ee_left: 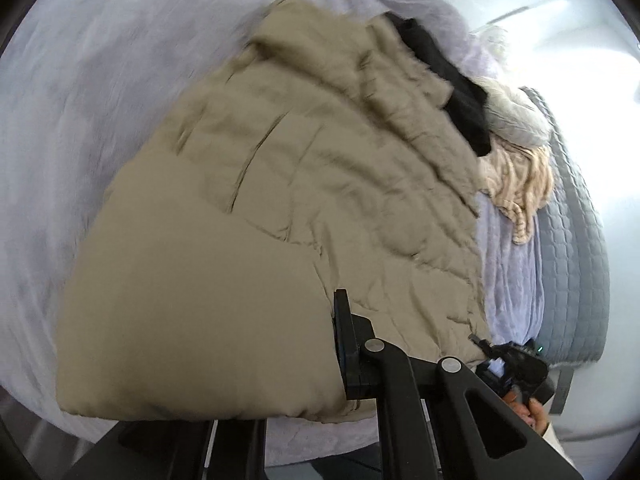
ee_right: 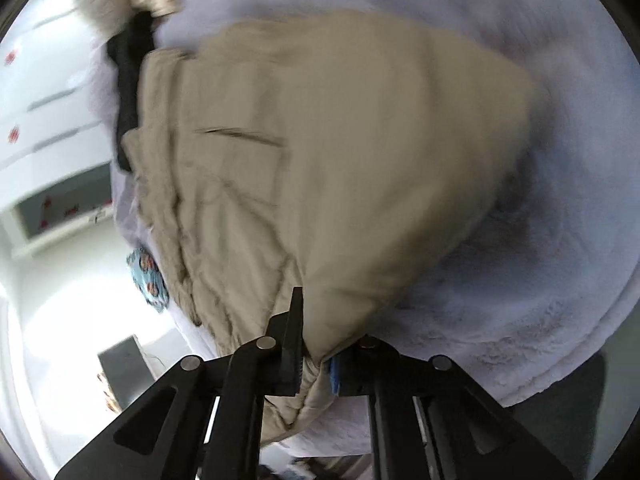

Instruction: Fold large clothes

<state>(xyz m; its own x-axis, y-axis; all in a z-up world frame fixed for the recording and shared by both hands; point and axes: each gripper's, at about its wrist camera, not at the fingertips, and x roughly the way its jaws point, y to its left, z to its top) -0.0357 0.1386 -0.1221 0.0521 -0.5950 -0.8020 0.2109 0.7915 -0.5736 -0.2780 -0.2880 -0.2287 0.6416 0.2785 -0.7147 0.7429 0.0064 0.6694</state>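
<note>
- Jaws of both the left gripper point(ee_left: 340, 360) and right gripper point(ee_right: 316, 356) pinch the hem of the beige padded coat point(ee_left: 280, 184).
- Fold step looks underway; next, carry the hem toward the collar at the frame's upper part, over the bed point(ee_left: 80, 100).

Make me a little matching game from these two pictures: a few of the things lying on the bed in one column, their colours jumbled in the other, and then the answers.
Things:
1. padded coat
2. blanket under the coat
3. garment at the coat's far end
4. quilted cover at the bed's edge

Colours:
A. black
B. grey
C. beige
D. pale lilac

Pairs: 1-C, 2-D, 3-A, 4-B.

Both the left gripper and the right gripper are shut on the padded coat's near edge.
</note>
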